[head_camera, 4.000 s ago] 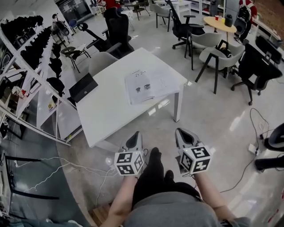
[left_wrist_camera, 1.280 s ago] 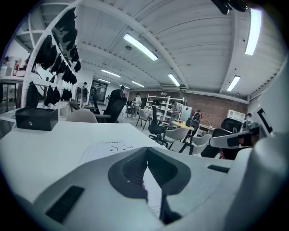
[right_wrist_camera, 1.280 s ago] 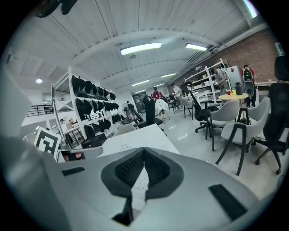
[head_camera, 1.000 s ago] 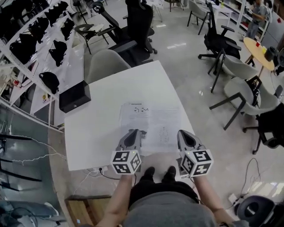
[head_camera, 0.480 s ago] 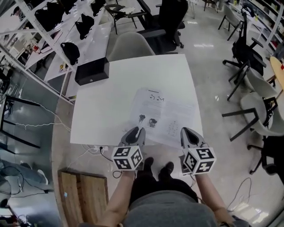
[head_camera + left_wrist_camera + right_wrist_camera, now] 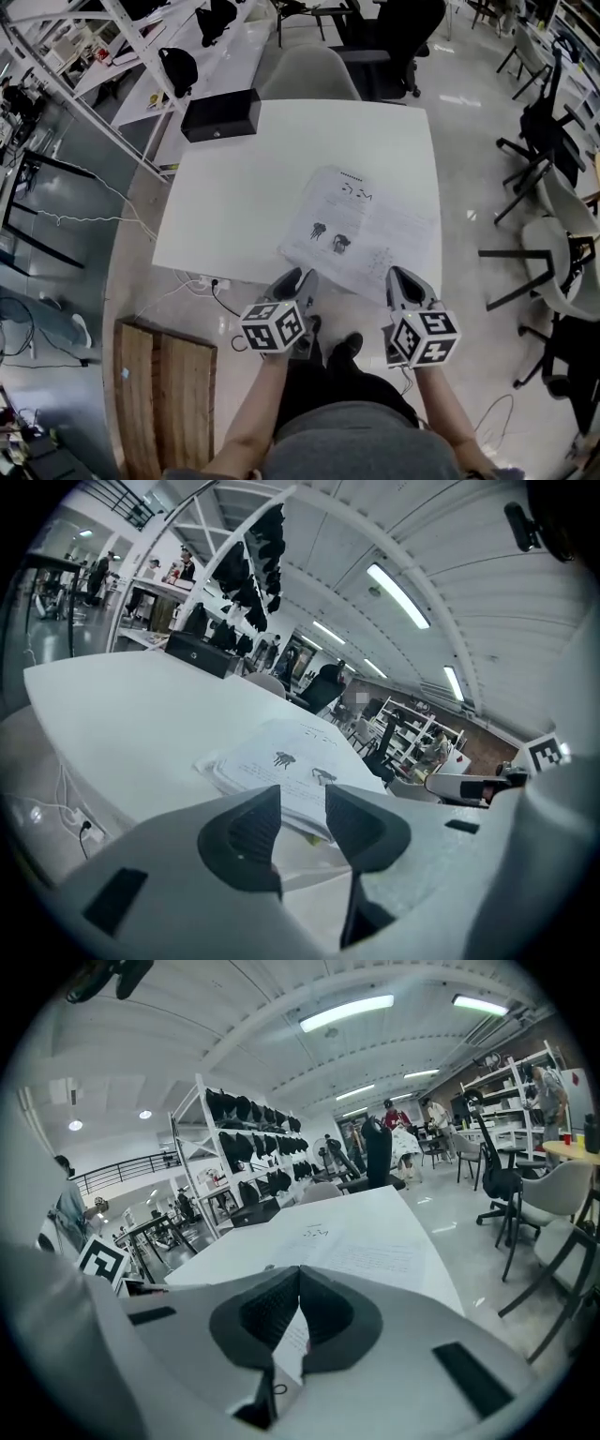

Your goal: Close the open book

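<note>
The open book [image 6: 361, 230] lies flat on the white table [image 6: 234, 202], its pages facing up, near the table's front right edge. In the left gripper view, the book [image 6: 281, 761] sits just beyond my left gripper [image 6: 302, 803]. That gripper's jaws are opening, with a clear gap and nothing between them. From the head view, the left gripper [image 6: 298, 278] hovers at the table's front edge by the book's near left corner. My right gripper [image 6: 401, 277] hangs at the book's near right corner. It [image 6: 300, 1274] is shut and empty, with the book [image 6: 356, 1251] ahead.
A black box [image 6: 220, 114] stands at the table's far left corner and a grey chair [image 6: 309, 75] is behind the table. A wooden pallet [image 6: 159, 403] and a power strip [image 6: 202, 281] lie on the floor at left. Office chairs [image 6: 553, 141] stand at right.
The person has walked up to the table, so the book now lies right in front of both grippers. The left gripper has rolled and dropped toward the table's edge.
</note>
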`<action>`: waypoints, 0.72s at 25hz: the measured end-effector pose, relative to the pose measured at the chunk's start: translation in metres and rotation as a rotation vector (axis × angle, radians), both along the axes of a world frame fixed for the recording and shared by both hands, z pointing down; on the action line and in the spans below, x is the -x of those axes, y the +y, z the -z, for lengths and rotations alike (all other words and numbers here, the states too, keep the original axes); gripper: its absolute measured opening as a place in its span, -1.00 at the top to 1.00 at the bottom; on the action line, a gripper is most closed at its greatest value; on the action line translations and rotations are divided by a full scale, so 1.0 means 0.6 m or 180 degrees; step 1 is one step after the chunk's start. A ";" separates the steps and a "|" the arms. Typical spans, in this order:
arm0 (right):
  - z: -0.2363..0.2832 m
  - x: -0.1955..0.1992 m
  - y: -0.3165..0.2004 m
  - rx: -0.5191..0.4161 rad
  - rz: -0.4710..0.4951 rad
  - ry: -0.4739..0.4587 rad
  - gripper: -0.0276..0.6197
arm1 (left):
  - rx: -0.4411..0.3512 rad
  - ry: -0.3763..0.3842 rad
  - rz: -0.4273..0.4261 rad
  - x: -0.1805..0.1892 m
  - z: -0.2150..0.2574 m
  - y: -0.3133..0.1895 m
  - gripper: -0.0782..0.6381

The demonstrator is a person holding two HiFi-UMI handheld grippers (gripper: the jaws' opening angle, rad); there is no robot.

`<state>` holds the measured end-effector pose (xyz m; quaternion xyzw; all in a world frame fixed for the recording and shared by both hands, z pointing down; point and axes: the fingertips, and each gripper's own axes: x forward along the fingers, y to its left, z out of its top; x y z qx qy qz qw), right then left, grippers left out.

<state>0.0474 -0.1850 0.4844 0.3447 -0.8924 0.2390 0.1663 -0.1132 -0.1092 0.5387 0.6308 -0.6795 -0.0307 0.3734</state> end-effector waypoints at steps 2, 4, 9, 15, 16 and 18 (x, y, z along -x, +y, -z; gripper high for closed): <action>-0.004 0.003 0.005 0.0017 0.0037 0.0025 0.90 | 0.0035 0.0060 0.0013 -0.004 -0.009 0.005 0.38; -0.008 0.003 0.011 0.0031 0.0066 0.0048 0.90 | 0.0069 0.0128 0.0021 -0.009 -0.018 0.010 0.36; -0.013 -0.002 0.015 0.0042 0.0094 0.0101 0.90 | 0.0098 0.0467 0.0110 -0.020 -0.036 0.014 0.34; -0.015 -0.001 0.019 0.0042 0.0121 0.0157 0.90 | 0.0129 0.0840 0.0198 -0.028 -0.051 0.011 0.33; -0.016 0.000 0.021 0.0041 0.0128 0.0163 0.90 | 0.0143 0.0877 0.0201 -0.029 -0.053 0.010 0.33; -0.017 0.003 0.023 0.0039 0.0145 0.0171 0.90 | 0.0159 0.0964 0.0221 -0.032 -0.057 0.010 0.32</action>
